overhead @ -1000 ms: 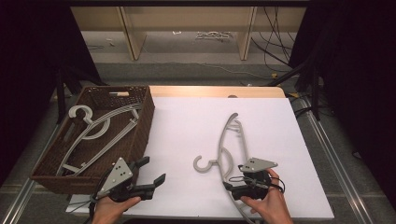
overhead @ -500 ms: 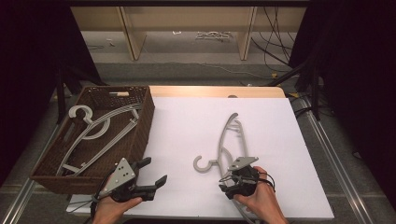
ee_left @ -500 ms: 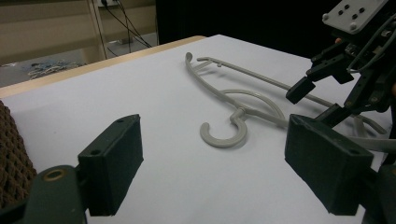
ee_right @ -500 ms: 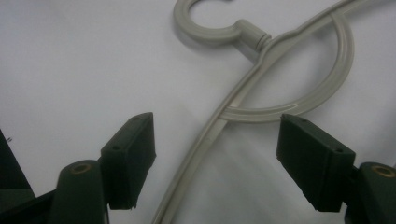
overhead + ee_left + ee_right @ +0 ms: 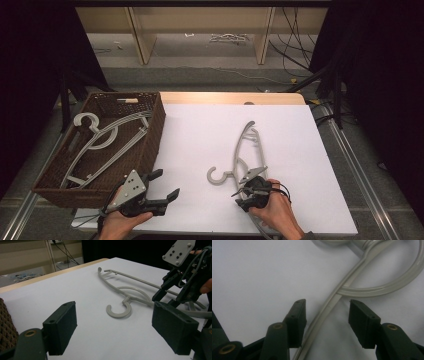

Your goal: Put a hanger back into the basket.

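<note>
Change: your right gripper (image 5: 325, 320) has just been closing astride the hanger (image 5: 329, 307) arm, pads not yet touching | left gripper (image 5: 117, 332) idle, jaws wide | next: finish the pinch.

White table (image 5: 300, 130) (grey hanger (image 5: 244, 155), wicker basket (image 5: 150, 135))

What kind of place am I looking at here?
Probably a lab or workshop set up for recording demonstrations: a white-topped table ringed by dark curtains, loose cables on the floor behind, and a person's hand-held right gripper at a grey hanger.

No lettering, label, brand or number can be read anywhere.
</note>
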{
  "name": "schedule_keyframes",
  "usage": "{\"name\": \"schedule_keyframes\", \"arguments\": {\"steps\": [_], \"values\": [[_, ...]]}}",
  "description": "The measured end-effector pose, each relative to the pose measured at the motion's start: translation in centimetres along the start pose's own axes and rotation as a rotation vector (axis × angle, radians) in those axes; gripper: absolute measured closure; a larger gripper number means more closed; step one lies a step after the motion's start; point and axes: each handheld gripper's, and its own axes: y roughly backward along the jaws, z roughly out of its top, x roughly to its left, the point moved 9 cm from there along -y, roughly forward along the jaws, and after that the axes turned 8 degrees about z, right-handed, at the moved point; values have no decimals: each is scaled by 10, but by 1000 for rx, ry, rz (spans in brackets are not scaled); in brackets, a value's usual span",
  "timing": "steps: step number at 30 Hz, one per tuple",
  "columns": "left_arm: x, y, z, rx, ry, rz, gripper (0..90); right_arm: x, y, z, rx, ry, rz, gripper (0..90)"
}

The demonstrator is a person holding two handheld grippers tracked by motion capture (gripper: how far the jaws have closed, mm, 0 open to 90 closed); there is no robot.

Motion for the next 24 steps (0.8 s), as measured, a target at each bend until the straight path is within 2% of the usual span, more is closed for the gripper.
{"name": "schedule_keyframes", "arguments": {"steps": [3, 4, 7, 8, 10, 14, 17, 24], "values": [[0, -1, -1, 6, -8, 4, 207, 2, -3, 1, 21, 12, 17, 523], [-1, 0, -2, 9, 1, 2, 207, 2, -4, 1, 27, 12, 17, 526], [-1, -1, -1, 8, 1, 0, 208, 1, -5, 4, 44, 8, 10, 547], [0, -1, -2, 8, -16, -2, 209, 0, -4, 4, 54, 6, 11, 554], [-1, -1, -3, 14, 10, 3, 209, -1, -5, 5, 63, 2, 7, 570], [0, -1, -2, 12, 1, 2, 211, -2, -5, 6, 83, -25, 6, 587], [0, -1, -2, 12, 0, 3, 212, -2, -6, 7, 110, -18, -7, 596], [1, 0, -2, 8, -5, 3, 214, -5, -6, 9, 118, -14, -3, 655]]}}
